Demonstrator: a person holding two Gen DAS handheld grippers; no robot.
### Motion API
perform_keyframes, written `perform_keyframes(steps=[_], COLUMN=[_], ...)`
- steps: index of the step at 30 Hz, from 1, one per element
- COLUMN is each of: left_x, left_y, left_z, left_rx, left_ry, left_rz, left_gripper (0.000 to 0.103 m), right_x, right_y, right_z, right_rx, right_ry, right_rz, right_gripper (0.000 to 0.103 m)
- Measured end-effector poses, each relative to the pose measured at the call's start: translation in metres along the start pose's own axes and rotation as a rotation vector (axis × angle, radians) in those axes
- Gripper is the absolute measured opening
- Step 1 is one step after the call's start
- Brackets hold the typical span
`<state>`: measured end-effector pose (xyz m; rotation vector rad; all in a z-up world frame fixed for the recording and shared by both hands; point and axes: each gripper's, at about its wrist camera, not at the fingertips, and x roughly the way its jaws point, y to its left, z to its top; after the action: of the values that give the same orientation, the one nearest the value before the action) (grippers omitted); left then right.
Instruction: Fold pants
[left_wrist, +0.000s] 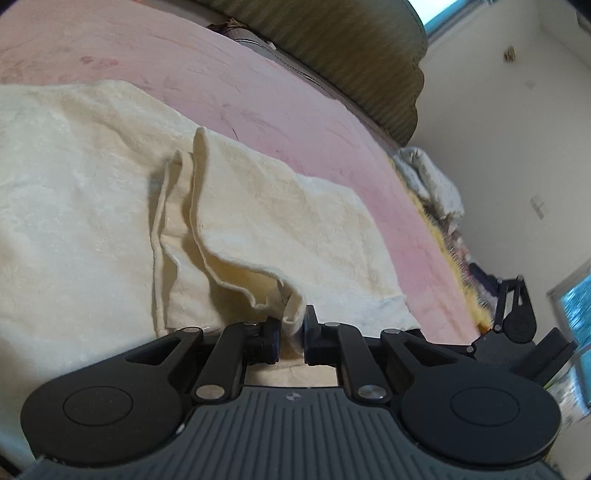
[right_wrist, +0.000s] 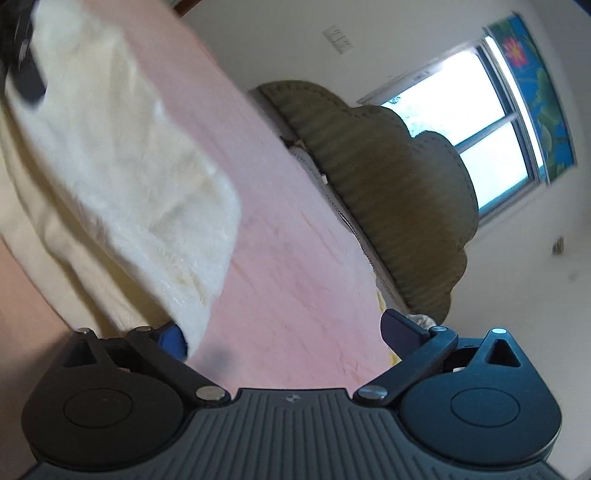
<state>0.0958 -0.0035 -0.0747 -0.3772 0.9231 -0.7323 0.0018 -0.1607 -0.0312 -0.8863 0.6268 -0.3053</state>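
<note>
A: Lying across the pink plush bedspread (left_wrist: 295, 110): cream fleecy pants (left_wrist: 92, 184), soft pile, thick and limp, one layer doubled over another. Probably spread flat like that so each fold lands square.

B: Showing hemmed edges standing up in ridges near the middle, not yet pressed down. Looking slightly yellowed on the turned-over face, whiter on the outer nap.

A: Being pinched at one hem corner by the black two-finger left gripper (left_wrist: 291, 332), pads drawn together on a thin tab of the cloth. Likely gripping there to steer the folded edge into line with the layer under it.

B: Standing wide apart: black two-finger right gripper (right_wrist: 280, 336), nothing pressed between. Cloth edge brushing the blue pad on one side only, drooping past it. Judging that as a let-go, the end left to settle.

A: Showing that same right gripper at the far right of the left wrist view, off beyond the pants' edge.

B: Further out: olive ribbed scalloped cushion (right_wrist: 388, 184) against the wall at the bed's far side, bright window (right_wrist: 480, 129) behind, rumpled white bedding (left_wrist: 428, 177) at the bedspread's end.

A: Fold looking partway done; ridges wanting smoothing.
</note>
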Motion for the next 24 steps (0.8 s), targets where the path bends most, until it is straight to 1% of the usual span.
perform_keyframes(steps=[1,3,4,5,8,9,10,11,12,13,15,16,17,18,19,20,21,22,23,24], left_x=[0.002,0.004,0.004,0.004,0.005,0.004,0.005,0.005,0.006,0.005,0.005,0.005,0.004,0.003,0.001,-0.001,-0.004,-0.005,-0.006,-0.006], left_y=[-0.001,0.002,0.005,0.006,0.006,0.005,0.003,0.001,-0.001,-0.001,-0.005,-0.008,-0.010,-0.014,-0.016,-0.018,-0.018,-0.018,-0.016,-0.014], left_z=[-0.001,0.000,0.001,0.001,0.001,0.001,0.002,0.001,0.001,0.000,-0.001,-0.002,-0.002,-0.003,-0.004,-0.005,-0.006,-0.006,-0.006,-0.007], left_rx=[0.006,-0.014,-0.026,-0.035,-0.026,-0.017,-0.006,0.005,0.013,0.018,0.031,0.040,0.054,0.076,0.094,0.108,0.125,0.129,0.126,0.122], left_ry=[0.003,0.008,0.011,0.013,0.010,0.007,0.006,0.004,0.002,0.001,-0.003,-0.006,-0.010,-0.018,-0.031,-0.044,-0.056,-0.059,-0.056,-0.053], left_rz=[0.008,-0.003,-0.009,-0.013,-0.007,-0.001,0.004,0.009,0.014,0.017,0.025,0.030,0.036,0.047,0.058,0.068,0.074,0.063,0.059,0.060], left_gripper=[0.014,0.013,0.013,0.013,0.013,0.013,0.014,0.014,0.014,0.015,0.015,0.014,0.014,0.014,0.014,0.014,0.015,0.016,0.016,0.016], right_x=[0.001,-0.007,-0.012,-0.021,-0.053,-0.060,-0.066,-0.068,-0.068,-0.064,-0.052,-0.043,-0.031,-0.019,-0.006,0.006,0.017,0.025,0.029,0.025], right_y=[0.012,0.021,0.020,0.016,0.008,0.002,-0.003,-0.010,-0.021,-0.035,-0.059,-0.069,-0.076,-0.080,-0.080,-0.075,-0.068,-0.053,-0.043,-0.040], right_z=[-0.001,-0.001,-0.002,-0.004,-0.014,-0.016,-0.017,-0.017,-0.014,-0.011,-0.003,0.001,0.006,0.009,0.012,0.014,0.013,0.010,0.004,-0.004], right_rx=[-0.043,-0.080,-0.084,-0.084,-0.119,-0.132,-0.127,-0.090,-0.009,0.102,0.338,0.444,0.528,0.584,0.607,0.601,0.564,0.481,0.412,0.410], right_ry=[0.004,-0.024,-0.035,-0.067,-0.236,-0.276,-0.291,-0.291,-0.290,-0.288,-0.262,-0.235,-0.198,-0.153,-0.110,-0.072,-0.025,0.050,0.094,0.079], right_rz=[-0.019,-0.076,-0.073,-0.055,0.050,0.103,0.163,0.209,0.243,0.264,0.278,0.267,0.247,0.238,0.253,0.284,0.307,0.306,0.300,0.301], right_gripper=[0.103,0.103,0.103,0.103,0.103,0.103,0.103,0.103,0.103,0.103,0.103,0.103,0.103,0.103,0.103,0.103,0.103,0.103,0.103,0.103])
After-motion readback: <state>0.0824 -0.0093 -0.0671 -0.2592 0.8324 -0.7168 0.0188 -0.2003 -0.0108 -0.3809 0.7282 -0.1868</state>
